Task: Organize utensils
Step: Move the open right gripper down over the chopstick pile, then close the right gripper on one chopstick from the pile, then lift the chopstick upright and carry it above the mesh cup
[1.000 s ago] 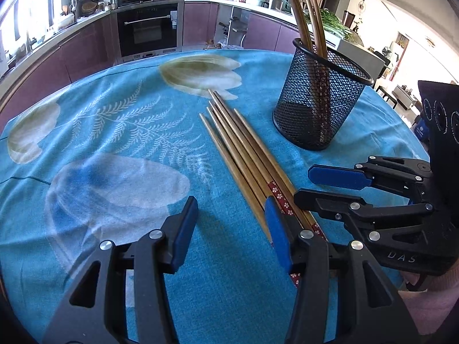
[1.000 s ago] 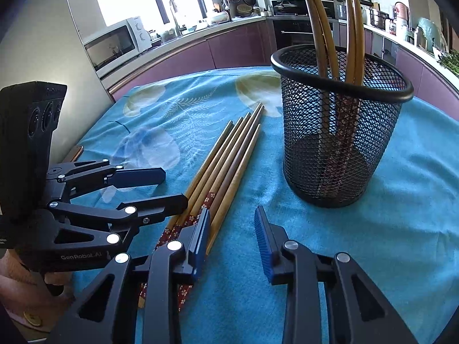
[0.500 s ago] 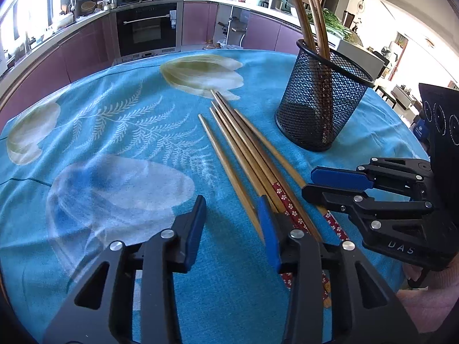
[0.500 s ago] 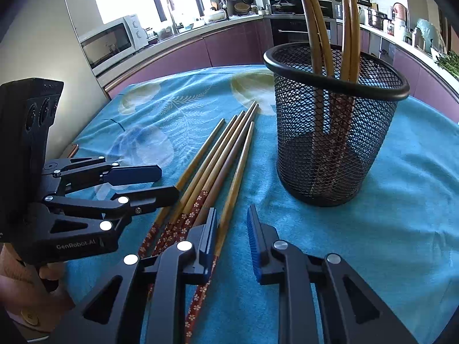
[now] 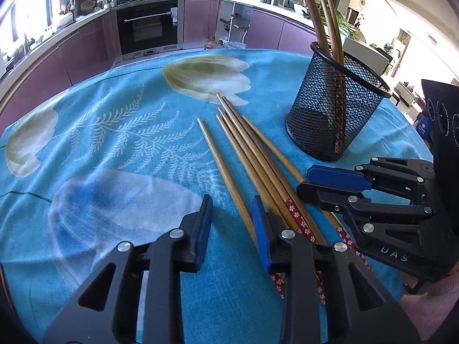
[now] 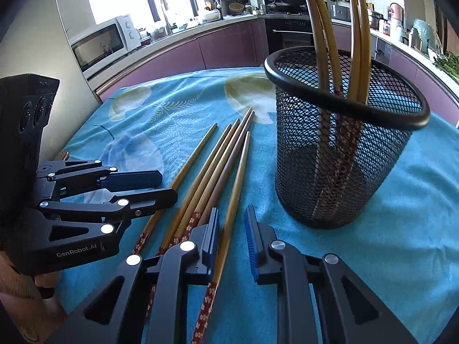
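Fingers [image 5: 204, 223] of the left gripper [image 5: 231, 200]: closing, with a fair gap left and no pressure yet; straddling the thick end of the single chopstick [image 5: 221, 163] lying a little apart on the left of the bundle, which runs close along the right-hand pad. On the right gripper [image 6: 232, 210]: narrow, not clamped; bracketing the outermost chopstick [image 6: 238, 177] on the holder side, which hugs the left pad with daylight toward the other.

Loose chopsticks [image 5: 249, 154]: flat on the blue tablecloth [image 5: 114, 143], tips pointing away, patterned ends nearest the grippers. Mesh holder [image 5: 330, 120]: upright just beyond and to the right, already carrying several chopsticks [image 6: 321, 28] leaning on its rim.

Judged step: pinching one stick in each gripper for transfer to the holder. To do it well: centre each stick between the pads before closing fully; keep the pad tips off the cloth, to avoid catching fabric; take only one stick, not its neighbour; grip near the patterned end, then lift that end first to clear the bundle without rolling the others. Mind the light holder when dropping sticks in; likely to tip if nudged at the rim.

Pose: both grippers low over the near edge, side by side, close together, angled steeply down and forward.
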The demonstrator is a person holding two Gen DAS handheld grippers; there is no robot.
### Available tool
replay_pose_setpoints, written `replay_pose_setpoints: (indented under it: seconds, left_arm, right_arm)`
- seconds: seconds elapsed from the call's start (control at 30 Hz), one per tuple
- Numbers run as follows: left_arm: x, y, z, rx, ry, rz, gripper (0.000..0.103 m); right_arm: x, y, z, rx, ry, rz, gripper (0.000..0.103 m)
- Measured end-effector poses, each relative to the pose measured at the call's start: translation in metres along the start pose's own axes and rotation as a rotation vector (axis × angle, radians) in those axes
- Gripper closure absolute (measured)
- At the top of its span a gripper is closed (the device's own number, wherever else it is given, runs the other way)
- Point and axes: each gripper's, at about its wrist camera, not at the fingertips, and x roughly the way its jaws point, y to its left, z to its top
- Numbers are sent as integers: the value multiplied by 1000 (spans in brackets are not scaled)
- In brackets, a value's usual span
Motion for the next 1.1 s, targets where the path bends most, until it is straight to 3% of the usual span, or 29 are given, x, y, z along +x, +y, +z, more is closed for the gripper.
replay_pose_setpoints:
  seconds: [0.27,0.57,1.1]
  left_arm:
    - [2,4,2,-25,-7,9,86]
    - [-1,15,-3,-114,-19,-12,95]
    - [-16,5,-11,-88,-33,-90,95]
  right_arm:
    - [0,-10,1,55,-3,21,96]
    - [-7,-15,-2,99,-17,50,97]
    - [-7,1,0,36,-11,85,97]
